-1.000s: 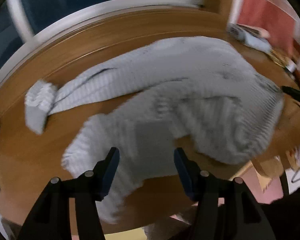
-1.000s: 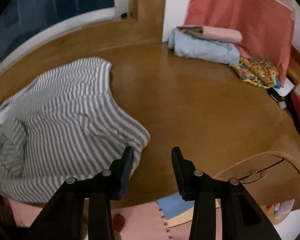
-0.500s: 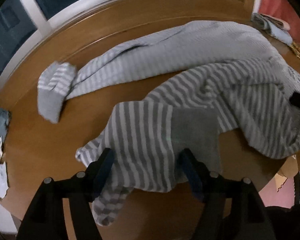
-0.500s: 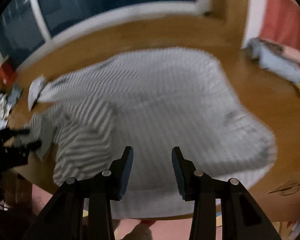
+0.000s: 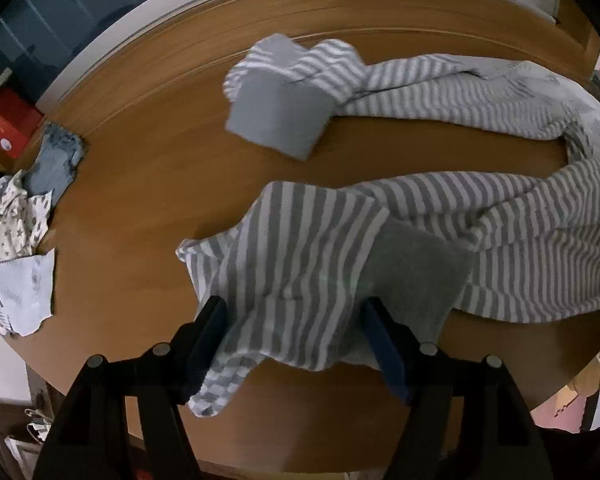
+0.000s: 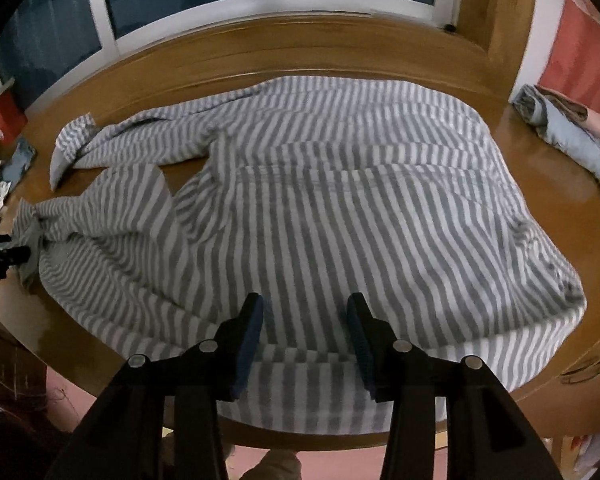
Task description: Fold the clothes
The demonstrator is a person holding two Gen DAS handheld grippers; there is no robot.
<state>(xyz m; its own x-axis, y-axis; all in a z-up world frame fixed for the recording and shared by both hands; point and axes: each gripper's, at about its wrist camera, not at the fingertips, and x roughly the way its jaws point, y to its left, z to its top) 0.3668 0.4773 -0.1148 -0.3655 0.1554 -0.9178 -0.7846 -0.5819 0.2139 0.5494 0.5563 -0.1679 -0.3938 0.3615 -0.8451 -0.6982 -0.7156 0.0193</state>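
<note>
Left wrist view: the left gripper [image 5: 296, 332] stands wide open, and the end of a sleeve [image 5: 300, 276] of the striped garment [image 5: 520, 236] lies bunched between its two fingers [image 5: 210, 328], the cloth reaching both inner faces; whether it presses on them cannot be told. The sleeve's plain grey cuff [image 5: 416, 276] sits against the right-hand finger, and a narrow striped tail hangs down past the left-hand one. Beyond the fingers the sleeve runs off to the right into the body of the garment. Farther out the other sleeve lies across the wooden table [image 5: 140, 220], its grey cuff [image 5: 278, 120] folded over and apart from the near sleeve, bare wood between them. At the table's left edge sits a small pile of clothes [image 5: 16, 216], well apart from the garment, with a red box [image 5: 4, 124] behind it.

Right wrist view: the right gripper [image 6: 306, 328] is also spread wide, with nothing clamped; it hangs over the near hem of the garment [image 6: 340, 208], which shows between and under its fingers. The body spreads flat over most of the table [image 6: 560, 184], the hem drooping over the near edge. At far left the left gripper [image 6: 0, 258] shows at the sleeve end. Folded cloths [image 6: 568, 132] lie at the table's right, near a red hanging.
</note>
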